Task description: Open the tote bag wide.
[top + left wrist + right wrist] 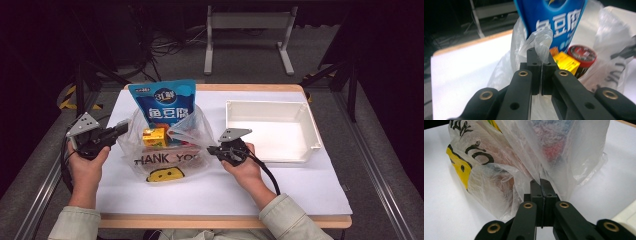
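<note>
Tongs, left [119, 129] and right [212, 149], pinch plastic bag [165, 155] on white tabletop [225, 185]

A clear plastic bag [165, 150] printed "THANK YOU" with a yellow smiley sits on the white counter [300, 185], mouth open. Inside stand a tall blue snack pouch [162, 102], a yellow box [154, 137] and a red-lidded tin [582, 55].
</note>
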